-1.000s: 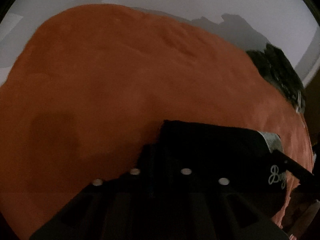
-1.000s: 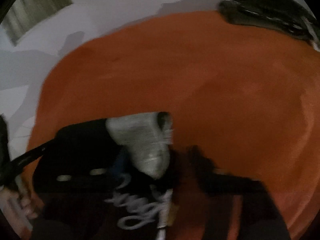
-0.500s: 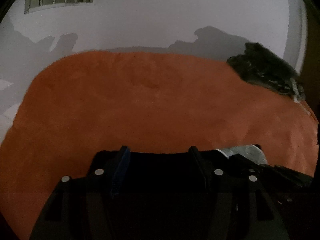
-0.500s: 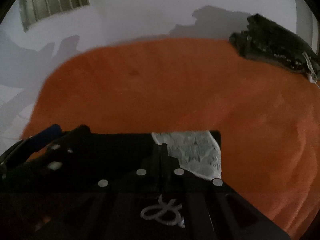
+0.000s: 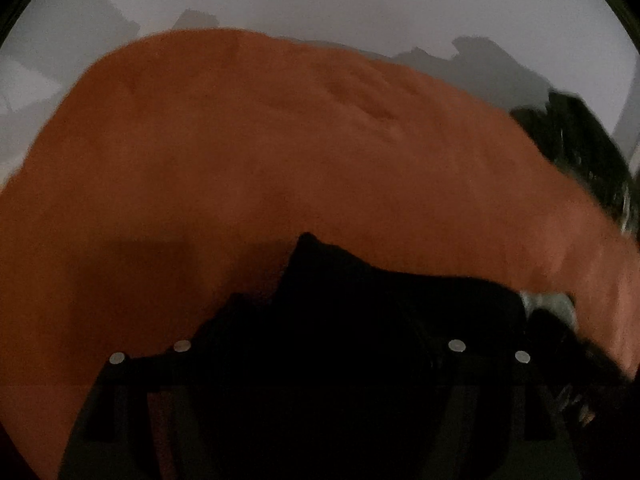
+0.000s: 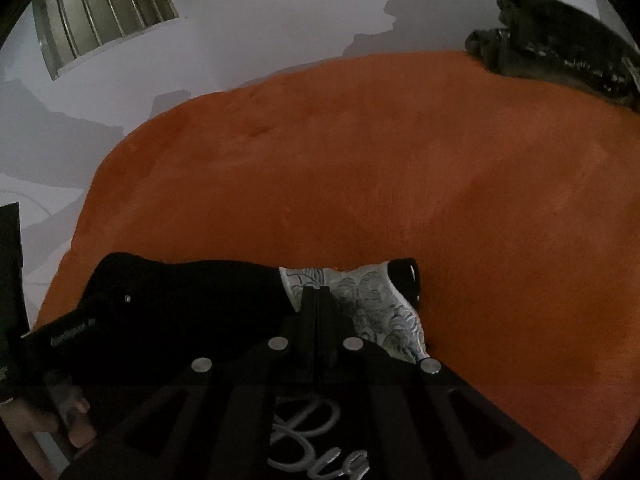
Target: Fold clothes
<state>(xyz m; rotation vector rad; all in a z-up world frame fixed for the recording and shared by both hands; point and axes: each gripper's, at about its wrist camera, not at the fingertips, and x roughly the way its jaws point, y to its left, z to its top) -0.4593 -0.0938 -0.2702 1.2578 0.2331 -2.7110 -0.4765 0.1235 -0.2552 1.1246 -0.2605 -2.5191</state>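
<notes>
Orange blanket point(image 6: 400, 168) covers the surface; its far edge curves against a pale wall point(image 6: 260, 20), its left edge drops off to a pale floor. Wide bare stretch of orange ahead and to the right — open room there.

Black garment point(image 6: 192, 300) lies at the near left part of the blanket, folded into a long low band. Long axis runs left to right across the right wrist view; a grey patterned panel point(image 6: 372, 296) sits at its right end, with a black tip beyond it. White script lettering shows on the near part.

Right gripper point(image 6: 320, 312): jaws pressed together, pinching the garment at the patterned panel.

Left gripper point(image 5: 320, 360): jaws opening, set wide apart, black cloth between them; frame dark and blurred — no pad seen pressing on the cloth. A hand point(image 6: 44, 420) shows at the lower left of the right wrist view.

Dark pile of clothes point(image 6: 560, 60) at the far right corner, well apart. Barred window point(image 6: 104, 12) high on the wall.
</notes>
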